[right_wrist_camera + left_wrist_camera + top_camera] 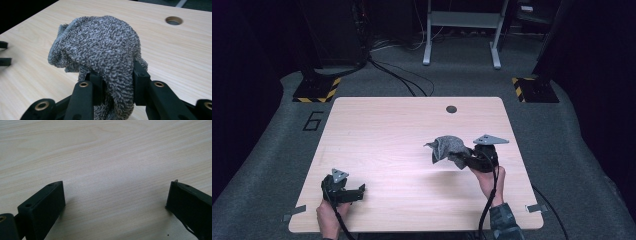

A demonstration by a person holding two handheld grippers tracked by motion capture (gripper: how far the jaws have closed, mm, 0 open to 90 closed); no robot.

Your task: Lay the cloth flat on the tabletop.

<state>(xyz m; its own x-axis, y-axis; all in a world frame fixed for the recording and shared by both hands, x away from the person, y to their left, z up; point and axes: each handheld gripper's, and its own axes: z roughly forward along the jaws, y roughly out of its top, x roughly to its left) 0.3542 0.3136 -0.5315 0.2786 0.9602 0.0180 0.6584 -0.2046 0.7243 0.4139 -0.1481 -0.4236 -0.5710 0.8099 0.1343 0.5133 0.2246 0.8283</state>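
Pinched between your right gripper's (117,86) jaws is a bunched grey cloth (105,47), while the jaws of your left gripper (116,200) stand spread wide over bare wood with nothing between them. Starting with the table (377,135): in the high view its pale top carries nothing but a small round hole (451,109) near the upper middle of the frame. That cloth (447,147) sits right of centre in that view, lifted clear of the surface with a faint shadow under it, so the pick-up looks done; spreading, folding or setting it down appears to be what is left, and the left gripper (343,189) at the lower left of the frame has not yet joined in. As for direction, the cloth is a crumpled wad more than a strip: its bulk extends from the jaws toward the left of the high view, with a hemmed edge drooping at the far end. In the right gripper view the long axis runs up the frame from the jaws, then curls over to the left.
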